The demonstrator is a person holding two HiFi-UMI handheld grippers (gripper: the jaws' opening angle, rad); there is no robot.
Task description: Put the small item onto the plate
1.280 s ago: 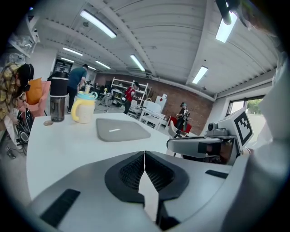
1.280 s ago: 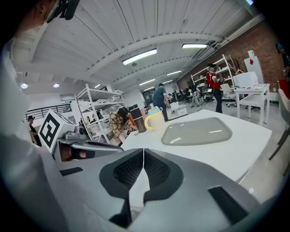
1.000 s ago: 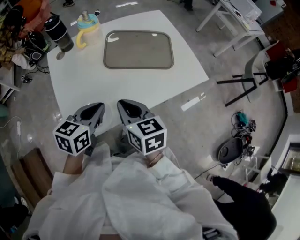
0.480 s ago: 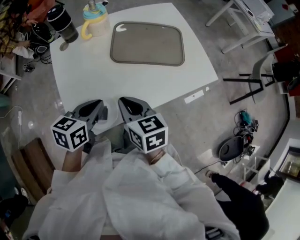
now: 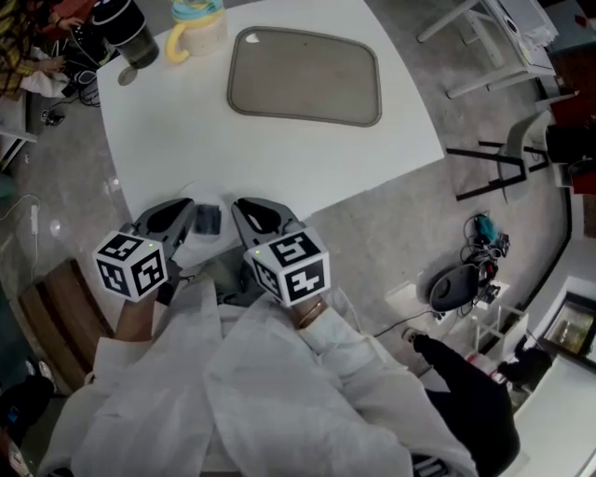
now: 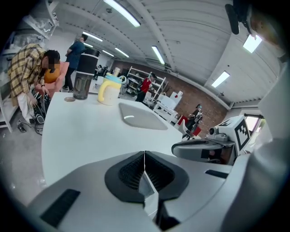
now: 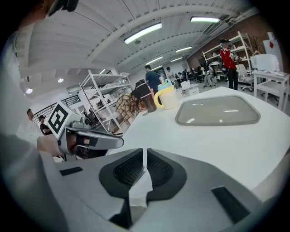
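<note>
I see left claw point(image 5: 183, 207), right claw point(image 5: 239, 207) both fully closed, empty, at near bench point(image 5: 186, 140) edge; cup point(image 5: 196, 23) upright far-left ahead, beside plate point(image 5: 304, 74); left claw nearer, I judge

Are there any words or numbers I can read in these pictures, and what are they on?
None: no word or number can be read anywhere.
Left cube and right cube: black-and-white square patterns, not letters.
Tray and yellow-handled cup: no print shows.
</note>
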